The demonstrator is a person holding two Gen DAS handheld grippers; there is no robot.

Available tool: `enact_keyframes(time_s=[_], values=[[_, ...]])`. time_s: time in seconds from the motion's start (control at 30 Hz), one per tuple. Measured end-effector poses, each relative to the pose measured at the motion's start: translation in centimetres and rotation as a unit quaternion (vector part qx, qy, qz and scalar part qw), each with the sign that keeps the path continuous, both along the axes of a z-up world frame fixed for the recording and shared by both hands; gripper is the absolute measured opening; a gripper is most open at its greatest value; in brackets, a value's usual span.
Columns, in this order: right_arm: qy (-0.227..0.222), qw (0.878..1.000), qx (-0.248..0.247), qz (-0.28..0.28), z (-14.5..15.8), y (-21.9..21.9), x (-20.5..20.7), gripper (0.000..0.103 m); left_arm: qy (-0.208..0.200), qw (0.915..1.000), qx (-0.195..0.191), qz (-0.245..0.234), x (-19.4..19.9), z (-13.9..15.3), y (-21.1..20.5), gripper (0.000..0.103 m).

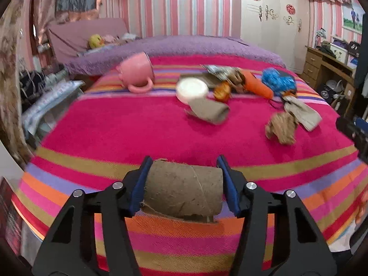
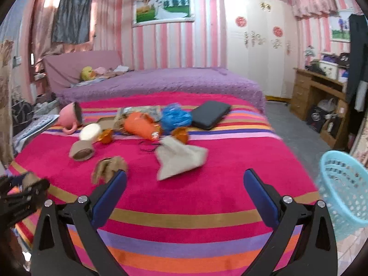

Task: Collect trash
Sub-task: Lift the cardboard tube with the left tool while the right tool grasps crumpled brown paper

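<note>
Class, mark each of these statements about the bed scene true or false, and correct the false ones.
1. The left gripper is shut on a cardboard tube. True.
2. The right gripper holds the beige cloth. False: its jaws are open and empty; the beige cloth lies on the bed beyond it.
3. The pink mug stands upright. False: it lies tipped on its side.
4. A light blue basket stands beside the bed. True.
5. A dark flat case lies on the striped blanket. True.
</note>
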State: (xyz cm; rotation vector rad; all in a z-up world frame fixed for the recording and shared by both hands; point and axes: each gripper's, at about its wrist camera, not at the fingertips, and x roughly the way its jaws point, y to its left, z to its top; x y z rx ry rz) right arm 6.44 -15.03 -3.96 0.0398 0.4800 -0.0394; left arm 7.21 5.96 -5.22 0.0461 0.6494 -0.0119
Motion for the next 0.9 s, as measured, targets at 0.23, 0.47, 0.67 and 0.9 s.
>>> enact_keyframes(time_s=[0.23,0.47,0.67,0.9], values=[[0.008,0.999,0.002,0.045,0.2,3.5,1.6,0.099,-0.016,0.9990,0.010,0.040,1.8,2.4,2.7,0.054],[0.044,0.995,-0.050,0.078,-1.2,7.7,3.9,0.098,-0.033,0.9960,-0.010,0.082,2.7,3.6,5.3,0.054],[0.095,0.990,-0.051,0.091,-3.0,8.2,6.2,0.062,-0.044,0.9960,0.001,0.078,2.3,3.7,4.9,0.054],[0.080,0.990,-0.003,0.115,-2.4,6.9,5.8,0.046,-0.037,0.9961,-0.011,0.079,2.4,3.6,4.2,0.054]])
